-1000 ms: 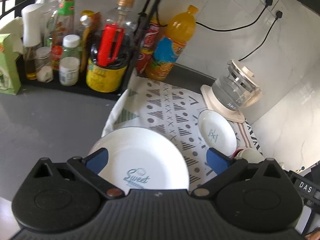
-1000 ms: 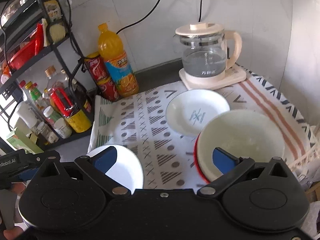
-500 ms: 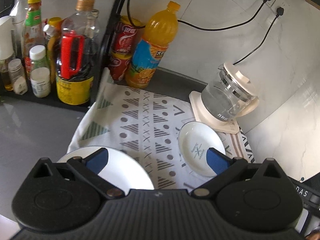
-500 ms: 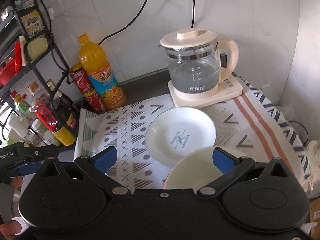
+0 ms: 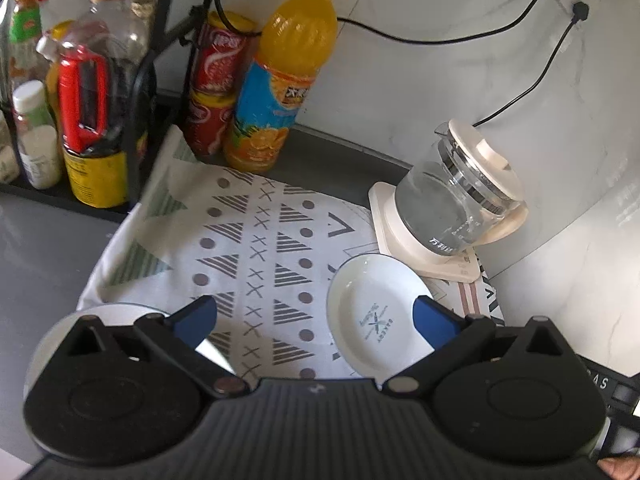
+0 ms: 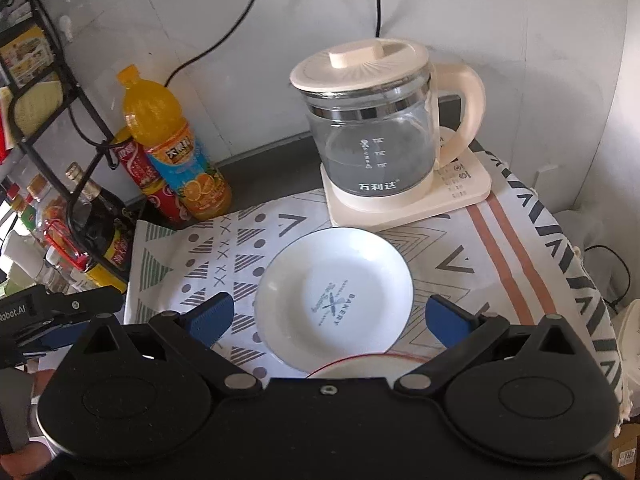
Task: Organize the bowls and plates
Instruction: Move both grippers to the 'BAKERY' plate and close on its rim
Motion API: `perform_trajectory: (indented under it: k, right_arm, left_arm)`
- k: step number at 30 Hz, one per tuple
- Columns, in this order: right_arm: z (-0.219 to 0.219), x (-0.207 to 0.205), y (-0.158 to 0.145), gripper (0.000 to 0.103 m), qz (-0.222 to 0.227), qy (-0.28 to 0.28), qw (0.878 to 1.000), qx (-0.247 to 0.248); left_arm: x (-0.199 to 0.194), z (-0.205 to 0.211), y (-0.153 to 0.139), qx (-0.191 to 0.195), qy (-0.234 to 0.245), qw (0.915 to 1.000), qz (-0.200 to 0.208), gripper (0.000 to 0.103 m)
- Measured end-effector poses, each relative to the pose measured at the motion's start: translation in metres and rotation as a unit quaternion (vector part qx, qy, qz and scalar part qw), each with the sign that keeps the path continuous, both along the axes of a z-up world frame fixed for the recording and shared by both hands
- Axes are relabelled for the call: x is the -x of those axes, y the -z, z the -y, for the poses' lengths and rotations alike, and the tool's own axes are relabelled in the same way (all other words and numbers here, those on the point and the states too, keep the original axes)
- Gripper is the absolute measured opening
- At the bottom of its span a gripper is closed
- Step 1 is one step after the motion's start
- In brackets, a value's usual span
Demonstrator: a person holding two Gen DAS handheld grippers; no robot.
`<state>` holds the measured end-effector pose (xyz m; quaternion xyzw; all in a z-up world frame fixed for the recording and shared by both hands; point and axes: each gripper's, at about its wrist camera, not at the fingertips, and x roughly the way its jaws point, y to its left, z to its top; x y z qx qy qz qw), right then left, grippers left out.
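Left wrist view: the left tongs (image 5: 314, 320) gape wide, empty, over a patterned cloth (image 5: 256, 240) on the grey counter (image 5: 48, 248). A small white plate (image 5: 372, 316) lies near the kettle (image 5: 460, 200); a larger plate (image 5: 120, 312) sits at the cloth's edge.

Right wrist view: the right tongs (image 6: 330, 316) are spread wide above the small white plate (image 6: 334, 296), before a tiled wall (image 6: 200, 8).

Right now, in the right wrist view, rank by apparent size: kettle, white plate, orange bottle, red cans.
1. kettle
2. white plate, close behind; it's nearer the camera, so unsure
3. orange bottle
4. red cans, partly hidden
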<state>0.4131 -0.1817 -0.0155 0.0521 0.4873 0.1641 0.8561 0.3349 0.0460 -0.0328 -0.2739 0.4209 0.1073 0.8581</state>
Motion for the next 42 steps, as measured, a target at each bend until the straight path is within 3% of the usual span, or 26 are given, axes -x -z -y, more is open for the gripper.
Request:
perform_trajectory:
  k: [3,10,15,17,20,22,26,31,37,42]
  right_arm:
    - [0.009,-0.017,0.009,0.101,-0.016,-0.001,1.0,-0.005]
    - [0.028,-0.057,0.042,0.072,-0.081,0.008,0.997,-0.004]
    - [0.038,-0.081,0.068,0.062,-0.131,0.009,0.991,-0.017]
    - [0.038,-0.088,0.078,0.052,-0.147,0.005,0.989,-0.02]
    - [0.039,-0.1,0.094,0.041,-0.173,0.003,0.985,-0.019]
    - [0.04,-0.106,0.104,0.037,-0.187,0.005,0.982,-0.015]
    - [0.044,-0.115,0.123,0.032,-0.211,0.007,0.978,-0.008]
    - [0.044,-0.12,0.14,0.022,-0.231,-0.003,0.973,-0.005]
    - [0.039,-0.126,0.147,0.019,-0.241,-0.021,0.97,-0.009]
    - [0.033,-0.127,0.153,0.015,-0.248,-0.03,0.968,-0.015]
  left_arm:
    - [-0.012,0.006,0.011,0.01,-0.005,0.9999,-0.005,0.103]
    - [-0.037,0.017,0.045,0.043,-0.02,0.9986,-0.021,0.1]
    - [-0.047,0.021,0.071,0.069,-0.041,0.9962,-0.035,0.095]
    - [-0.049,0.022,0.082,0.08,-0.049,0.9947,-0.042,0.091]
    - [-0.054,0.024,0.098,0.1,-0.061,0.9916,-0.056,0.077]
    - [-0.057,0.026,0.107,0.116,-0.065,0.9889,-0.065,0.061]
    - [-0.062,0.03,0.123,0.132,-0.073,0.9854,-0.078,0.049]
    - [-0.066,0.032,0.138,0.152,-0.082,0.9804,-0.094,0.027]
    - [-0.07,0.032,0.151,0.175,-0.086,0.975,-0.106,0.011]
    - [-0.072,0.031,0.161,0.192,-0.088,0.9714,-0.108,0.006]
